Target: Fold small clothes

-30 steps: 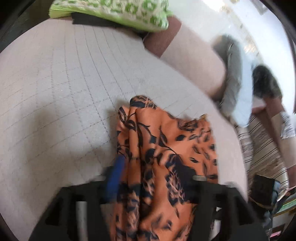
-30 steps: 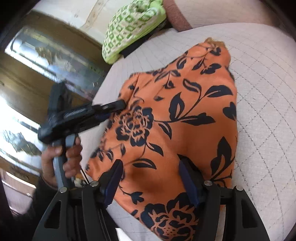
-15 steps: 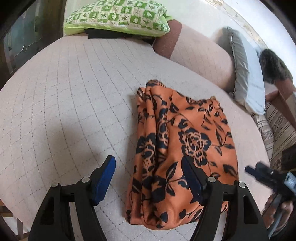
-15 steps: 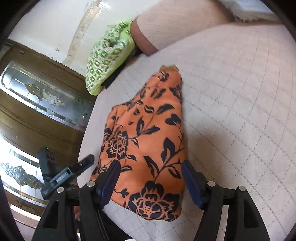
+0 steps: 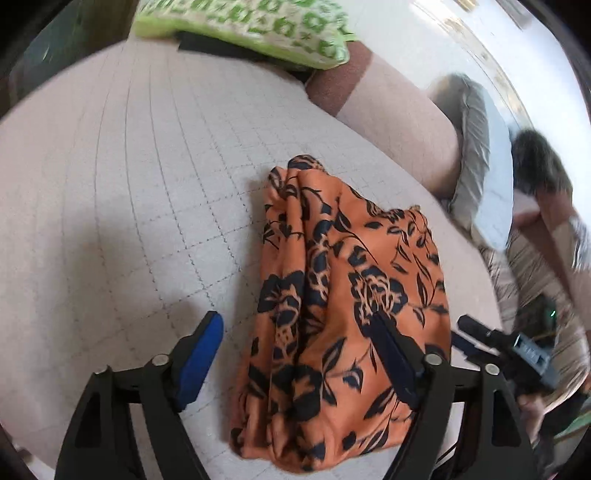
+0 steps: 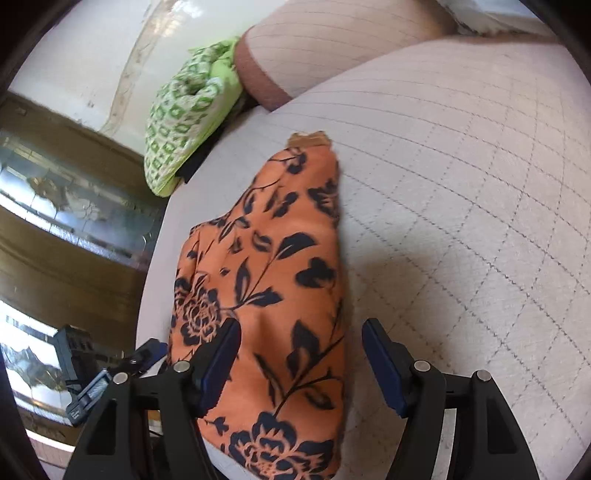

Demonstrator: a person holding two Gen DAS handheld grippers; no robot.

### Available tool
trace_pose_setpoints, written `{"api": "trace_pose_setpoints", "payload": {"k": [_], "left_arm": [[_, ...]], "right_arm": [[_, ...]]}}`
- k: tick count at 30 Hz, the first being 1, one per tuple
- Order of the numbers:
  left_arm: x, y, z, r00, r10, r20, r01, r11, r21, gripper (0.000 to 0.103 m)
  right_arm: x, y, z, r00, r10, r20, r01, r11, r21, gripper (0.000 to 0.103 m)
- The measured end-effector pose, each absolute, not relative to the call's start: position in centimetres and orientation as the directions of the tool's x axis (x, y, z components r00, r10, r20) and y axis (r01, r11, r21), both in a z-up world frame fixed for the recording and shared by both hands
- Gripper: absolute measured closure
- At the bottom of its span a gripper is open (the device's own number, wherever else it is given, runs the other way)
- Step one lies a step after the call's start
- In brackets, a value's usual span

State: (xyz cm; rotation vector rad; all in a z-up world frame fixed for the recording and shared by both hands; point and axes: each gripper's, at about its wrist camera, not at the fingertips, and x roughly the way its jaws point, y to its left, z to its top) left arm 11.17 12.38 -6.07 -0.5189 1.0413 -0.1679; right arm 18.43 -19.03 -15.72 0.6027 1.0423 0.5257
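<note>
Both grippers, left gripper (image 5: 299, 354) and right gripper (image 6: 301, 360), hang with jaws apart over my orange floral garment (image 5: 343, 295), heaped on the quilted sofa seat (image 5: 129, 192). Thin, limp cloth (likely slippery); I'd pinch a near hem corner. Only the right view shows its tan waistband (image 6: 309, 139).

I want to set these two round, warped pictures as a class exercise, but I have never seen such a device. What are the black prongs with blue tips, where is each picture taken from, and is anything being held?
No robot here: a person holds a hand-operated gripper in each hand, and each carries a wide-angle camera looking along its two blue-padded fingers.

One picture looks from the left gripper, the other from the right gripper. Both are open and hold nothing.

Between them an orange cloth with a dark flower print lies bunched on a pale quilted cushion. A green patterned pillow sits at the far edge.

Each view also catches the other gripper at its side.
</note>
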Motion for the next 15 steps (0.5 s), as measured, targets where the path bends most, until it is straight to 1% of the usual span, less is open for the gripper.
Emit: {"api": "trace_pose_setpoints", "payload": {"k": [2, 4, 6, 7, 8, 9, 10, 11, 12, 14, 15], "left_arm": [[12.0, 12.1, -7.1, 0.475, -0.398, -0.785, -0.114, 0.856, -0.504, 0.020], [12.9, 11.2, -8.7, 0.399, -0.435, -0.807, -0.107, 0.852, -0.512, 0.020], [12.9, 10.2, -8.9, 0.405, -0.393, -0.825, -0.086, 0.882, -0.463, 0.021], [12.8, 9.6, -8.7, 0.407, -0.373, -0.834, -0.057, 0.901, -0.430, 0.026], [12.7, 9.1, -8.5, 0.407, -0.367, -0.837, -0.025, 0.911, -0.412, 0.046], [12.7, 8.8, -8.4, 0.399, -0.370, -0.839, -0.016, 0.912, -0.409, 0.047], [12.7, 8.6, -8.3, 0.403, -0.361, -0.841, -0.015, 0.916, -0.400, 0.053], [12.8, 8.4, -8.2, 0.400, -0.358, -0.844, -0.010, 0.919, -0.394, 0.058], [12.7, 8.1, -8.0, 0.402, -0.345, -0.848, -0.008, 0.925, -0.380, 0.060], [12.4, 7.1, -6.7, 0.426, -0.290, -0.857, 0.011, 0.949, -0.316, 0.069], [12.1, 6.4, -5.9, 0.446, -0.262, -0.856, 0.029, 0.960, -0.279, 0.070]], "right_arm": [[19.2, -19.0, -16.2, 0.401, 0.668, -0.627, -0.112, 0.716, 0.690, 0.032], [20.0, -18.2, -16.7, 0.384, 0.672, -0.633, -0.108, 0.714, 0.692, 0.032], [20.9, -16.8, -17.8, 0.331, 0.677, -0.657, -0.116, 0.720, 0.684, 0.032], [21.2, -16.2, -18.1, 0.314, 0.678, -0.665, -0.117, 0.722, 0.681, 0.032], [21.2, -15.6, -18.3, 0.298, 0.687, -0.662, -0.130, 0.717, 0.685, 0.033], [21.1, -15.0, -18.1, 0.295, 0.682, -0.669, -0.158, 0.726, 0.669, 0.040], [20.9, -14.6, -17.8, 0.310, 0.657, -0.687, -0.177, 0.750, 0.637, 0.051], [20.9, -14.3, -17.6, 0.310, 0.644, -0.700, -0.189, 0.763, 0.618, 0.056], [20.7, -13.9, -17.2, 0.319, 0.624, -0.714, -0.211, 0.781, 0.588, 0.061], [20.4, -13.2, -16.3, 0.328, 0.586, -0.741, -0.255, 0.810, 0.528, 0.066], [20.2, -13.1, -15.8, 0.335, 0.574, -0.748, -0.269, 0.818, 0.508, 0.068]]}}
